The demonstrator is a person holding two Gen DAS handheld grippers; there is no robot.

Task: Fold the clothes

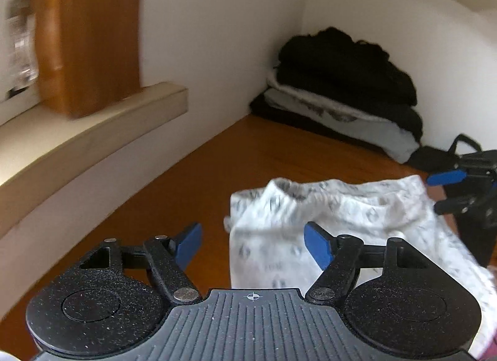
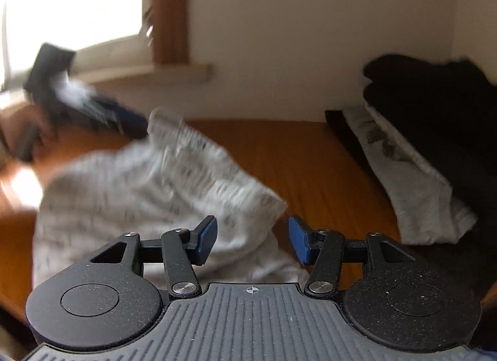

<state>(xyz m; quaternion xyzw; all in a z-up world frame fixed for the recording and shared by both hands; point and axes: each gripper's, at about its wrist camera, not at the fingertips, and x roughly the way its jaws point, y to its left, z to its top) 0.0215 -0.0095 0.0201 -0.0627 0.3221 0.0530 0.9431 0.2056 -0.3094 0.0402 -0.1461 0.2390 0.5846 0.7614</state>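
Patterned garment on table — stack behind.

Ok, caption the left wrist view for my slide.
Open left gripper over a patterned white garment on the wooden table, folded stack in the corner.

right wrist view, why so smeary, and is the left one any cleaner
Right wrist view: motion blur smears the white patterned garment and the left tool, and the window is blown out. Left wrist view: sharper, evenly lit, with the folded pile readable; fisheye bends the ledge.
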